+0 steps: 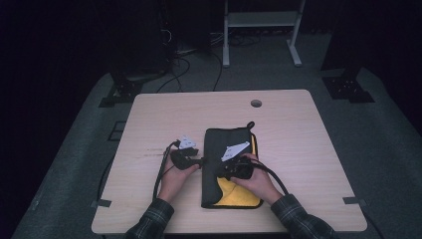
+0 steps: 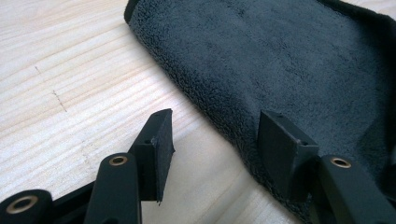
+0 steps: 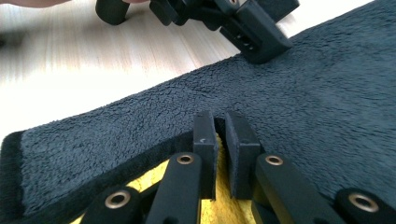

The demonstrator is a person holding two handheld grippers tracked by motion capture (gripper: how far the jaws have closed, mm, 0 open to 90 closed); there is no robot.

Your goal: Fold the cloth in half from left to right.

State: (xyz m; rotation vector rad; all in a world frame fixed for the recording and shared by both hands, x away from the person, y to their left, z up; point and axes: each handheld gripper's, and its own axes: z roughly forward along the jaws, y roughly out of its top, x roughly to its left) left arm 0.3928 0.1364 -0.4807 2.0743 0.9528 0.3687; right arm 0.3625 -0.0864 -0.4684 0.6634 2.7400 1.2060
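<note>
A folded towel (image 1: 225, 138) lies in the middle of the table, dark grey outside (image 2: 280, 56) (image 3: 303, 93) and yellow inside (image 1: 234, 193). My right gripper (image 1: 225, 172) (image 3: 220, 119) is over its near part, jaws shut on the edge of the dark top layer, with yellow showing beneath. My left gripper (image 1: 199, 162) (image 2: 215, 119) stands open at the towel's left edge: one jaw rests on the dark cloth, the other is over bare wood. The left gripper (image 3: 252, 32) also shows at the top of the right gripper view, touching the towel.
The wooden table (image 1: 164, 114) has a round hole (image 1: 256, 103) near its far edge. Tape pieces (image 1: 101, 202) mark the near corners. Black cables trail from both grippers toward me. A white frame (image 1: 259, 20) and stands sit on the floor beyond.
</note>
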